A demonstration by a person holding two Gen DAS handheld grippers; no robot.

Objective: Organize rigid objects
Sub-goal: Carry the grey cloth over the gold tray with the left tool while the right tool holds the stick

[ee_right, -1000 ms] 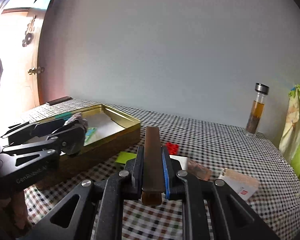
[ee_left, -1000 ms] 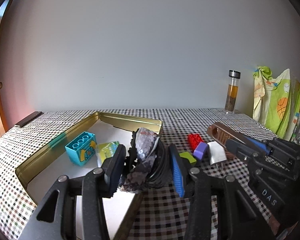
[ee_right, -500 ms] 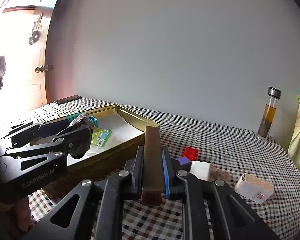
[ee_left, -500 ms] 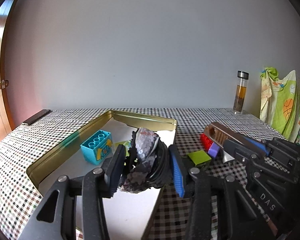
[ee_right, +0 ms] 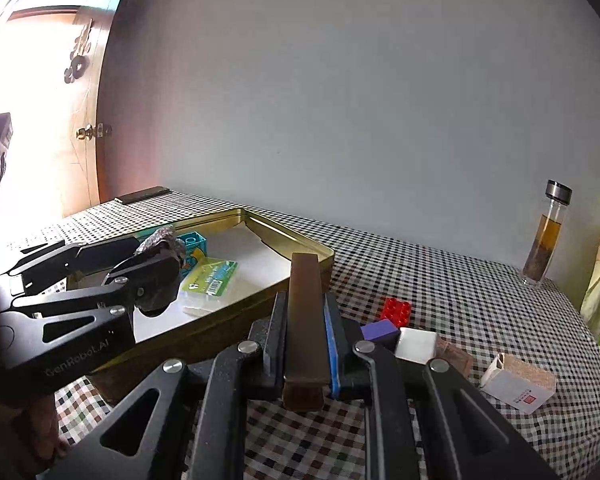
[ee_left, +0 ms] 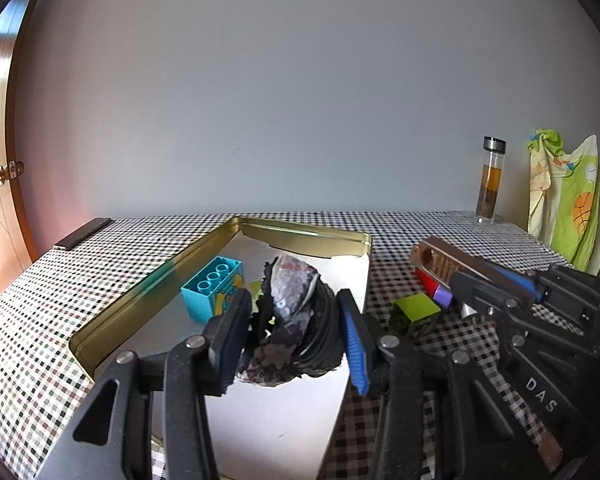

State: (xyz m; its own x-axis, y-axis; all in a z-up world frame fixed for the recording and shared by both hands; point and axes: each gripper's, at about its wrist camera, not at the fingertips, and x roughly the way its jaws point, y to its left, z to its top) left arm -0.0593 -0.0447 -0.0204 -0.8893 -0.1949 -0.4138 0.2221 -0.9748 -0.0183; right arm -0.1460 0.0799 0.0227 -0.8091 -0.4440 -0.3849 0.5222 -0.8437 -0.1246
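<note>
My left gripper [ee_left: 293, 300] is shut on a dark bundle [ee_left: 288, 344] of black coiled cord and crumpled grey material. It hangs over the near right part of the gold tin tray [ee_left: 148, 292]. Inside the tray lie a blue toy brick [ee_left: 214, 288] and a green card [ee_right: 210, 276]. My right gripper [ee_right: 305, 304] is shut on a brown flat bar [ee_right: 306, 340], held above the table just right of the tray's rim [ee_right: 300, 240]. The left wrist view shows that bar [ee_left: 440, 258] sticking out to the left. Seen from the right wrist, the left gripper [ee_right: 152, 264] sits above the tray.
On the checked cloth right of the tray lie a red brick [ee_right: 396, 310], a purple block [ee_right: 380, 330], a white cube [ee_right: 416, 344], a green block [ee_left: 416, 312] and a small box [ee_right: 520, 384]. A glass bottle [ee_right: 546, 236] stands at the back right, and a dark slab [ee_left: 82, 234] lies at the back left.
Both grippers have shifted left with their loads. The bundle is now further over the tray, and the brown bar is closer to the tray's right rim.
</note>
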